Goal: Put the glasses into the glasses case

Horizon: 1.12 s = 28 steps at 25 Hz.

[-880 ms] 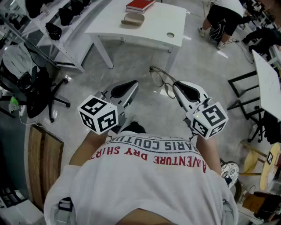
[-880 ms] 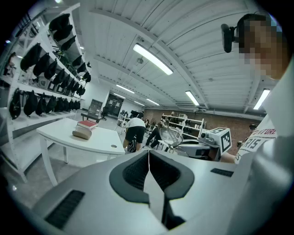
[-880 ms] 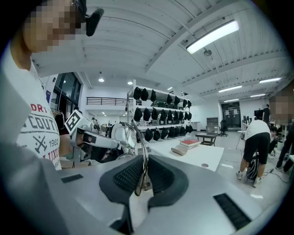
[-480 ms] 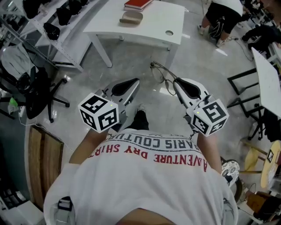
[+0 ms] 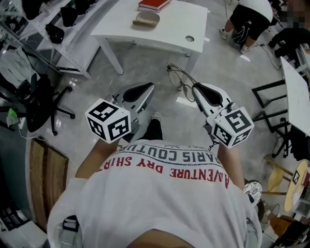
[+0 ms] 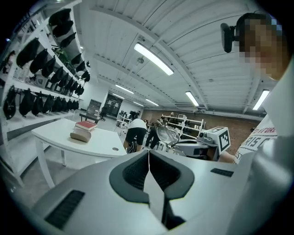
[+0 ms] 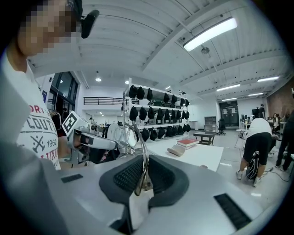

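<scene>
Thin wire-framed glasses (image 5: 179, 81) hang in the air in front of me, and my right gripper (image 5: 195, 87) is shut on one temple arm. In the right gripper view the arm runs between the pads and the lenses (image 7: 125, 135) stand up ahead of the jaws. My left gripper (image 5: 150, 87) is shut and holds nothing; its jaws meet in the left gripper view (image 6: 148, 155). The beige glasses case (image 5: 147, 19) lies closed on the white table (image 5: 167, 30) ahead, well beyond both grippers. It also shows as the case (image 6: 81, 136) and the case (image 7: 176, 150).
A red book (image 5: 154, 4) lies beside the case. The table has a round cable hole (image 5: 189, 38). Shelving with dark helmets (image 5: 56, 34) stands at the left, an office chair (image 5: 36, 99) by it. A crouching person (image 5: 250, 17) is at the far right, near black-framed tables (image 5: 290, 92).
A foot has come forward under me in a step. Both grippers have drifted slightly towards the table. The right gripper's hold on the glasses is the same.
</scene>
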Motion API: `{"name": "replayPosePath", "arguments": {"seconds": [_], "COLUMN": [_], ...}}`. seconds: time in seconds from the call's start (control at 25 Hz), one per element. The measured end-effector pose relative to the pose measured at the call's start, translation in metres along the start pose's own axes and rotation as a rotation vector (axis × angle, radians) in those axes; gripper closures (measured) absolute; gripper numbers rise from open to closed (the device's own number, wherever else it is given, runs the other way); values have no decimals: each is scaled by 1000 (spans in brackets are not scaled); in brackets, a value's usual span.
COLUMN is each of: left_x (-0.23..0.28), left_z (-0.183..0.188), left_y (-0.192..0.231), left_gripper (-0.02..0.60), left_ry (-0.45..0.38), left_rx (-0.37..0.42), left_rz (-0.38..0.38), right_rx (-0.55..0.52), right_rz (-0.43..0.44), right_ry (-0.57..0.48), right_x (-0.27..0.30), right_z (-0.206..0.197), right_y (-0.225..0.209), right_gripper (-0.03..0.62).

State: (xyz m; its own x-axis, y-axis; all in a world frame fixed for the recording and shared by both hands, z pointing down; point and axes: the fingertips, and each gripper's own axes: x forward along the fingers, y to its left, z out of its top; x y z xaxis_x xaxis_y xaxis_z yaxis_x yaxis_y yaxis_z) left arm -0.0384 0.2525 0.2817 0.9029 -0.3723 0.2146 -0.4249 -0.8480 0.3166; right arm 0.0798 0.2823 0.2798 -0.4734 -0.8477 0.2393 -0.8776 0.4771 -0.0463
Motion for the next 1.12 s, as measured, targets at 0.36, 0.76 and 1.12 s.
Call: {"name": "replayPosePath", "arguments": {"seconds": [0.36,0.76,1.12], "left_x": [40,101,141], "left_z": [24,48,65], "left_y": [65,153,243], "left_gripper": [552,552,552], "left_ry": [18,51,73], "left_rx": [-28,-80,-128], "left_rz": [3,15,35], "right_rx": [18,54,78], "right_rz": [15,15,40], "right_ry": [35,90,142], "right_x": [64,147,234], "right_z": [10,14,17], "right_y": [-45,-114,-161], "right_gripper": [549,549,549]}}
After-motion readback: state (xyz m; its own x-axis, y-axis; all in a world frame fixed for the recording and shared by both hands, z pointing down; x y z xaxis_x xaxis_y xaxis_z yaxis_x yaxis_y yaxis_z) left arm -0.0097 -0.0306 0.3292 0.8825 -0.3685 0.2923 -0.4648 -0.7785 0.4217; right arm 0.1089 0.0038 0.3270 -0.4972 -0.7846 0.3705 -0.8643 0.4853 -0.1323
